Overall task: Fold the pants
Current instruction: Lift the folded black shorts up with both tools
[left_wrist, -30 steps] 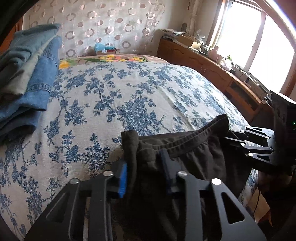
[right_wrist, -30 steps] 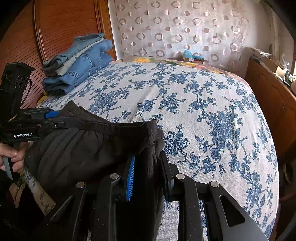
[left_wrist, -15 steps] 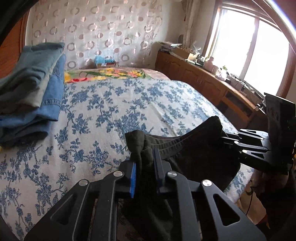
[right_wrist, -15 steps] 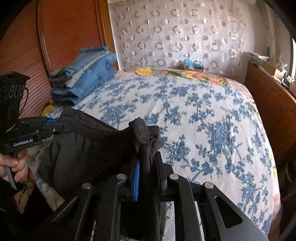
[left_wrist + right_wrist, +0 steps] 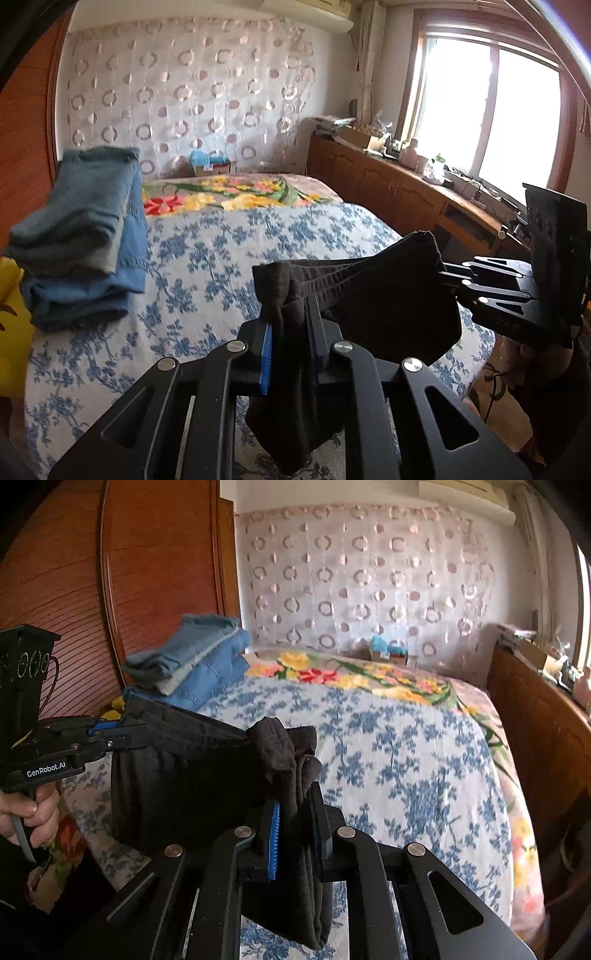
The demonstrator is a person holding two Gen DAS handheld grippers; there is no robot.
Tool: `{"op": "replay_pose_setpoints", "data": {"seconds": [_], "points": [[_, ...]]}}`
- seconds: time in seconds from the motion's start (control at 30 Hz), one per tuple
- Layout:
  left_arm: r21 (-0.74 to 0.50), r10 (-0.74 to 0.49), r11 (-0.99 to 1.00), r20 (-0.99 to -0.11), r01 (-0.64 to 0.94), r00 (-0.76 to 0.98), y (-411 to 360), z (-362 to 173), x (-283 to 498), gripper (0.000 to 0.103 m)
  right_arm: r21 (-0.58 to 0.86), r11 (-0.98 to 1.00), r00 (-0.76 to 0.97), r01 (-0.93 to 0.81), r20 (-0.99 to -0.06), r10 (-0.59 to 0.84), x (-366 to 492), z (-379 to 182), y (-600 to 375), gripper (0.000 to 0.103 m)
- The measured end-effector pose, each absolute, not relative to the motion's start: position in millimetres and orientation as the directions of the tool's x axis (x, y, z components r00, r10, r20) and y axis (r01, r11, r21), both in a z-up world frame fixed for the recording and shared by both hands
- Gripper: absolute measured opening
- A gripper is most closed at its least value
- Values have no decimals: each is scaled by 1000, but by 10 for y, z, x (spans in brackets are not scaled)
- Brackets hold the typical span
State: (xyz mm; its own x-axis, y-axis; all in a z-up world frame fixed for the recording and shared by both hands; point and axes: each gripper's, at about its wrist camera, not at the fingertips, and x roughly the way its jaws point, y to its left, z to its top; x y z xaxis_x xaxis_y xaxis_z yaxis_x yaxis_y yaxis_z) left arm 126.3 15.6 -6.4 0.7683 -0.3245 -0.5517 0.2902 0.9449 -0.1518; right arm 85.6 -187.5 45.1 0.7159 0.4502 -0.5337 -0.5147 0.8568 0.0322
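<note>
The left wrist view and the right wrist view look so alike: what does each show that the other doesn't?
Only the left wrist view shows the bright window and the right hand-held gripper from the side, clamped on the black pants.

Only the right wrist view shows the person's hand squeezing the left hand-held gripper, and the wooden headboard.

Both show the black pants held up between the two grippers, the folded blue jeans and the blue-flowered bedspread.
</note>
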Motion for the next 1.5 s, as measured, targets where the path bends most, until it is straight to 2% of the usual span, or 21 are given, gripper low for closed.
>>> {"op": "replay_pose_setpoints", "data": {"seconds": [0.43, 0.77, 1.17, 1.5], "points": [[-116, -261, 965, -479, 235, 838, 398, 372, 1348, 16, -19, 820, 738, -572, -448, 504, 1039, 829, -1743, 13], [-94, -223, 975, -449, 203, 865, 628, 613, 1587, 16, -55, 793, 735, -607, -419, 533, 1401, 1065, -1546, 13], [-71, -154, 988, -436, 137, 887, 1019, 645, 1799, 16, -120, 749, 722, -652, -401, 564, 1930, 1034, -1215, 13], [-62, -118, 993, -422, 102, 899, 1220, 680, 1978, 16, -121, 724, 705, -679, -383, 596, 2347, 1000, -1089, 13]]}}
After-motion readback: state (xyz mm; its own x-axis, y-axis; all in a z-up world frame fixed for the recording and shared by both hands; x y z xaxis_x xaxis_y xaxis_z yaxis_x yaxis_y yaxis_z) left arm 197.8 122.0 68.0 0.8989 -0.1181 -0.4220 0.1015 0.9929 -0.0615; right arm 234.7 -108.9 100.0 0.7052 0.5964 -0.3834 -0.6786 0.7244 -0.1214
